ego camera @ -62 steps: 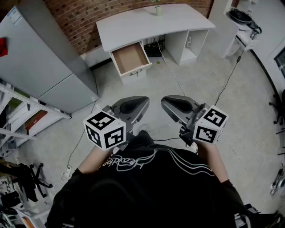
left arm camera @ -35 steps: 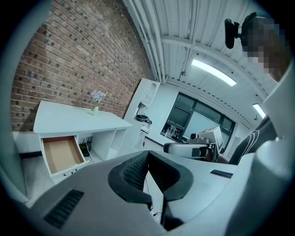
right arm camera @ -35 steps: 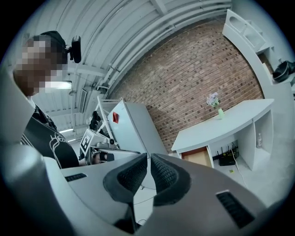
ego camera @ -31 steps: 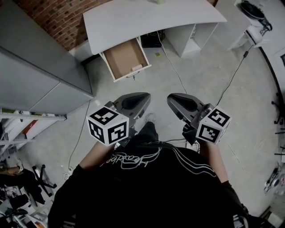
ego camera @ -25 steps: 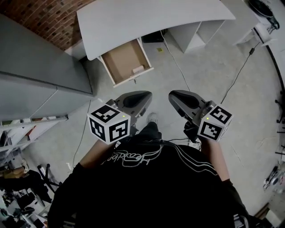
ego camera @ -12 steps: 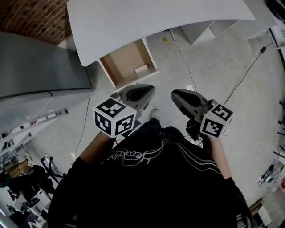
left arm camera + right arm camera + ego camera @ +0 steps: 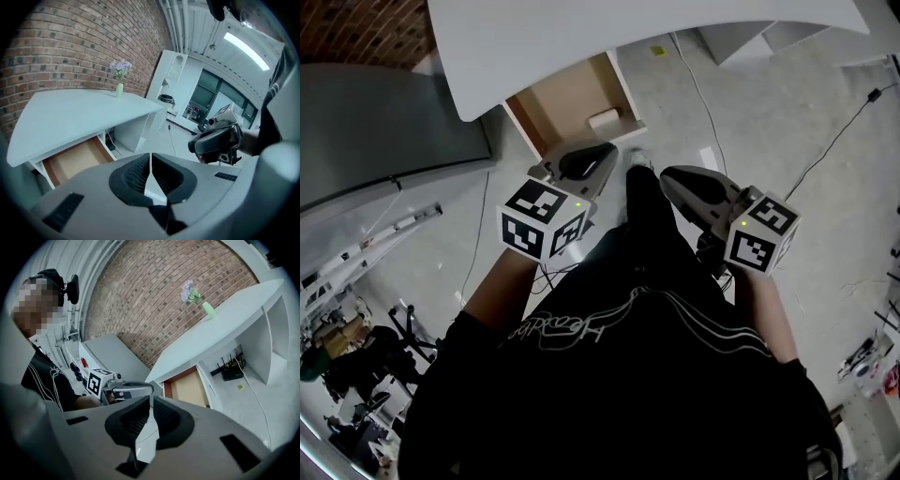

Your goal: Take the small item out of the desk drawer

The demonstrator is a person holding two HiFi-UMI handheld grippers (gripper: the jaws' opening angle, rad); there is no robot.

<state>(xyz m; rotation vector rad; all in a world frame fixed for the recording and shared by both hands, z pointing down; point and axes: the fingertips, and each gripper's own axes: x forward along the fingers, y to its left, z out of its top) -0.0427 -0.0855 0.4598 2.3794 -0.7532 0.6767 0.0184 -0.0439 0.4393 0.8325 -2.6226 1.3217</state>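
Observation:
The white desk [image 7: 581, 28] has its wooden drawer [image 7: 567, 98] pulled open. A small pale item [image 7: 603, 118] lies at the drawer's front right corner. My left gripper [image 7: 598, 155] is shut with nothing in it, and its tip sits just short of the drawer's front edge. My right gripper [image 7: 675, 178] is also shut and empty, and it hangs over the floor to the right of the drawer. The left gripper view shows the shut left gripper [image 7: 150, 161] with the drawer [image 7: 77, 159] ahead and to its left. In the right gripper view, the right gripper [image 7: 151, 409] faces the drawer [image 7: 190, 389].
A grey cabinet [image 7: 384, 122] stands left of the desk. Cables [image 7: 712, 103] run over the concrete floor to the right. A vase of flowers [image 7: 119, 86] stands on the desktop. A black router [image 7: 229, 371] sits under the desk. Metal shelving [image 7: 366, 253] is at the far left.
The person has walked up to the desk, so the drawer now lies right in front of the left gripper. Both grippers stayed shut and level.

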